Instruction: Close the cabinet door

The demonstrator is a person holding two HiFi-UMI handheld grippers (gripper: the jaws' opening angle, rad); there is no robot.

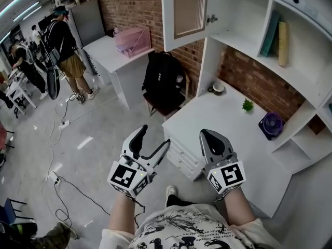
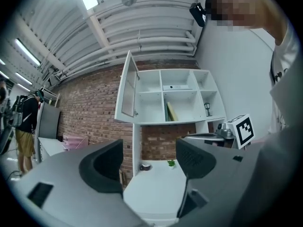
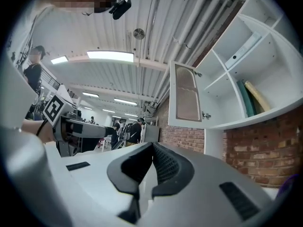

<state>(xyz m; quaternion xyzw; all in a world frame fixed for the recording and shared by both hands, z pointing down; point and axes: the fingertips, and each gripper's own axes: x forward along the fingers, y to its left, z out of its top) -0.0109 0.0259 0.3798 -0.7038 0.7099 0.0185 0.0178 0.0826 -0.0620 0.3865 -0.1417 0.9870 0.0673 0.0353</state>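
Head view: the cabinet door (image 1: 184,10) stands swung wide open at the upper left of the white cabinet (image 1: 244,40), hanging out over the brick wall (image 1: 137,4), its ribbed pane facing the room and a small knob (image 1: 211,18) on its free edge. The compartment behind it looks empty. In the next one to the right, two books (image 1: 276,39), one teal and one yellow, lean upright.

Under the cabinet is a white desk (image 1: 233,139) with a small plant (image 1: 248,106), a purple fan (image 1: 271,124) and a round dish (image 1: 218,88) near the wall. A black backpack (image 1: 163,79) sits on a chair just left of the desk.

Both grippers are held low, well apart from the door and touching nothing. The left gripper (image 1: 154,136) hangs over the floor beside the desk's drawers; in the left gripper view its jaws are spread wide with nothing between them, the door (image 2: 127,89) far ahead. The right gripper (image 1: 206,135) is above the desk's near edge; in the right gripper view its jaws are pressed together and empty, the door (image 3: 186,98) up ahead of them.

Far left, people (image 1: 65,40) stand by other tables.
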